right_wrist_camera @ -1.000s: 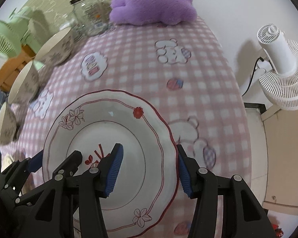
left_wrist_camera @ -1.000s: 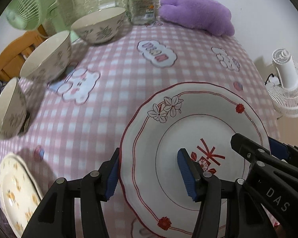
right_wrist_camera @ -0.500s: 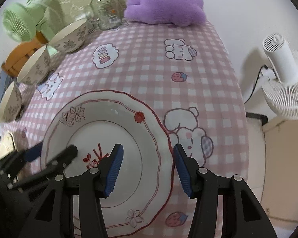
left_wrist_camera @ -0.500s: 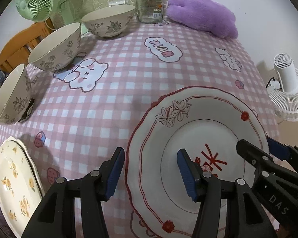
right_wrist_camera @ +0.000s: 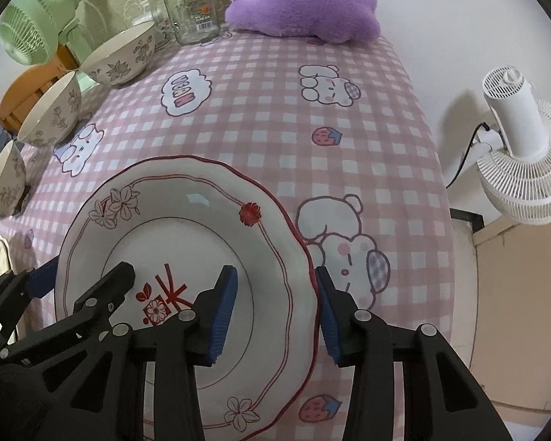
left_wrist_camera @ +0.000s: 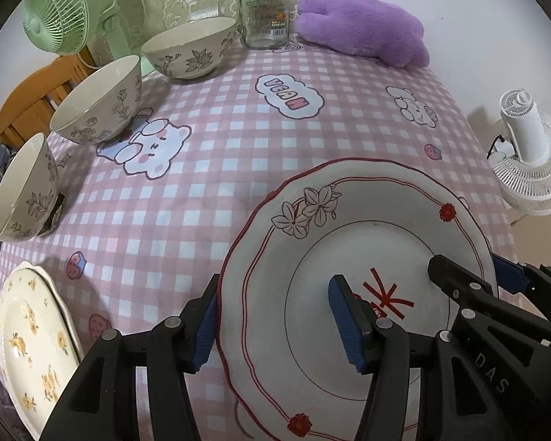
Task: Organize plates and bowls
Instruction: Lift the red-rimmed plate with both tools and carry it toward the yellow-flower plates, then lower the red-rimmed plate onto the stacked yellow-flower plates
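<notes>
A white plate point(left_wrist_camera: 367, 257) with a red scalloped rim and flower prints lies on the pink checked tablecloth point(left_wrist_camera: 209, 154), with a gripper on each side. My left gripper point(left_wrist_camera: 275, 325) straddles its left rim, one blue pad outside the edge and one over the well, with a wide gap between them. My right gripper point(right_wrist_camera: 275, 310) straddles the right rim of the plate point(right_wrist_camera: 187, 228), and its jaws are closing on that rim. Three floral bowls point(left_wrist_camera: 191, 49) point(left_wrist_camera: 99, 104) point(left_wrist_camera: 22, 187) stand along the left edge. A yellow-flowered plate point(left_wrist_camera: 33, 345) lies at the near left.
A glass jar point(left_wrist_camera: 264, 7) and a purple plush toy point(left_wrist_camera: 363, 25) sit at the far end of the table. A green fan point(left_wrist_camera: 58, 11) and a wooden chair point(left_wrist_camera: 29, 99) are beyond the left edge. A white fan point(right_wrist_camera: 521, 147) stands on the floor to the right.
The right gripper's jaws have narrowed around the plate's right rim, and its view has rolled slightly. The left gripper's gap and the plate's place look the same.
</notes>
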Available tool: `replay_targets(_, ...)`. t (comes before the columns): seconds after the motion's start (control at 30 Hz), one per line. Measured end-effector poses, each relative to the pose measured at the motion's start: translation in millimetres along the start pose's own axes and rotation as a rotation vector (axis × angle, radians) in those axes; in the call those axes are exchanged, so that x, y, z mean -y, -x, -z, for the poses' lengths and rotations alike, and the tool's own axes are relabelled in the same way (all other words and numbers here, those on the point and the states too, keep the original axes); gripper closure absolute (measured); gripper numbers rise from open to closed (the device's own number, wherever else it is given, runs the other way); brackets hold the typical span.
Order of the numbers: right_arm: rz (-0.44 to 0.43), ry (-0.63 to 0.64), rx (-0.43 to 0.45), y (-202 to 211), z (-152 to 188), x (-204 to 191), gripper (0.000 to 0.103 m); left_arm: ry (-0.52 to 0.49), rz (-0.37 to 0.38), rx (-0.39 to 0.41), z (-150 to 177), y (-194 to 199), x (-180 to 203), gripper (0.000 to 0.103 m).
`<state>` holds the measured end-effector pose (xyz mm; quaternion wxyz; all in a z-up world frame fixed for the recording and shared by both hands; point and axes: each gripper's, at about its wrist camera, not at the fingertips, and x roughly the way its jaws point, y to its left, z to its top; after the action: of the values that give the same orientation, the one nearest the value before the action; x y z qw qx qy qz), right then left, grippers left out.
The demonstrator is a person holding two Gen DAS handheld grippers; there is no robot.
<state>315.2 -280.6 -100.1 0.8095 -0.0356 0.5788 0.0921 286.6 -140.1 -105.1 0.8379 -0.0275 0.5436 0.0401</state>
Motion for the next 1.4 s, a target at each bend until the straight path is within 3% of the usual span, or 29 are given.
replay_targets(0.47, 0.041, -0.036, 0.073, 56, 25, -31, 0.058, -0.030, 0.039, 0.073, 22, 57, -30, 0.046)
replay_targets(1.03, 0.068, -0.089, 0.108, 101, 66, -144, 0.058, -0.076, 0.077, 0.107, 63, 102, -139, 0.046)
replay_targets(1.4, 0.063, -0.092, 0.104, 99, 83, -211, 0.058, -0.075, 0.072, 0.088, 87, 97, -206, 0.046)
